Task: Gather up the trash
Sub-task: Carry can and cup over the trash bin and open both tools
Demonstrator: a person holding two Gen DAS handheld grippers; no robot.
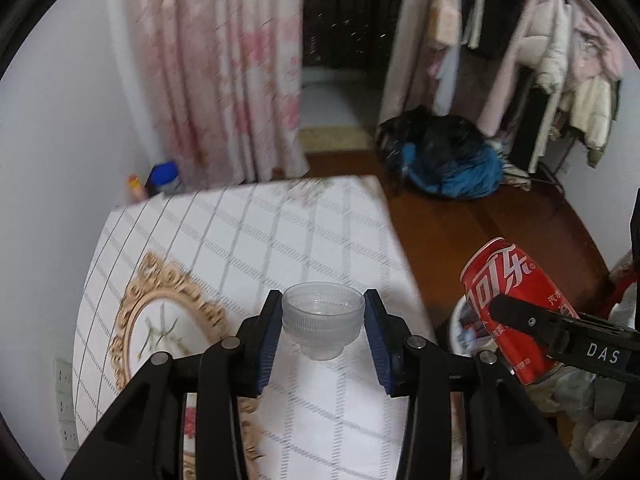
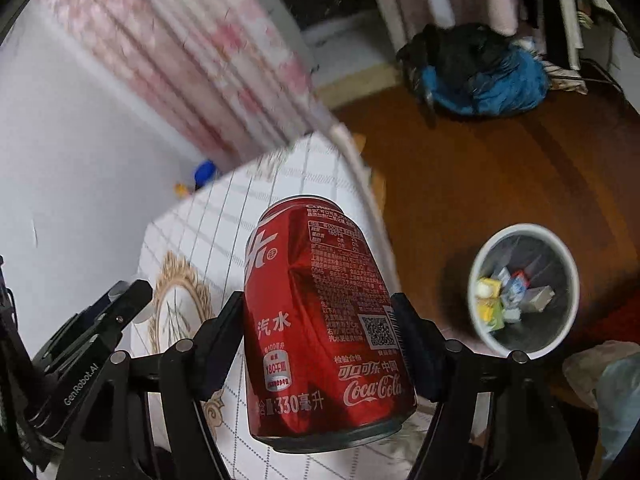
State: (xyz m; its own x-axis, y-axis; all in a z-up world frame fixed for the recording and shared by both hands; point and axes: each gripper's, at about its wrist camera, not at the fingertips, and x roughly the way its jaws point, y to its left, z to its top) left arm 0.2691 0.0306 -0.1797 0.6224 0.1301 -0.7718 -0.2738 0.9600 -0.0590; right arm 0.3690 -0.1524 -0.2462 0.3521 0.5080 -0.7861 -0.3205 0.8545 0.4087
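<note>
My left gripper (image 1: 324,312) is shut on a small clear plastic cup (image 1: 322,318), held above the checked tablecloth (image 1: 280,240). My right gripper (image 2: 320,316) is shut on a dented red Coca-Cola can (image 2: 320,320), lifted over the table's right edge; the can (image 1: 512,304) also shows at the right of the left wrist view. A white trash bin (image 2: 524,288) with several small cartons inside stands on the wooden floor to the right of the can.
A gold-framed oval mirror (image 1: 160,320) lies on the table. Blue and orange bottles (image 1: 162,178) stand at the far table corner by a pink curtain (image 1: 224,68). A pile of dark and blue clothes (image 2: 480,72) and a clothes rack (image 1: 552,60) lie beyond.
</note>
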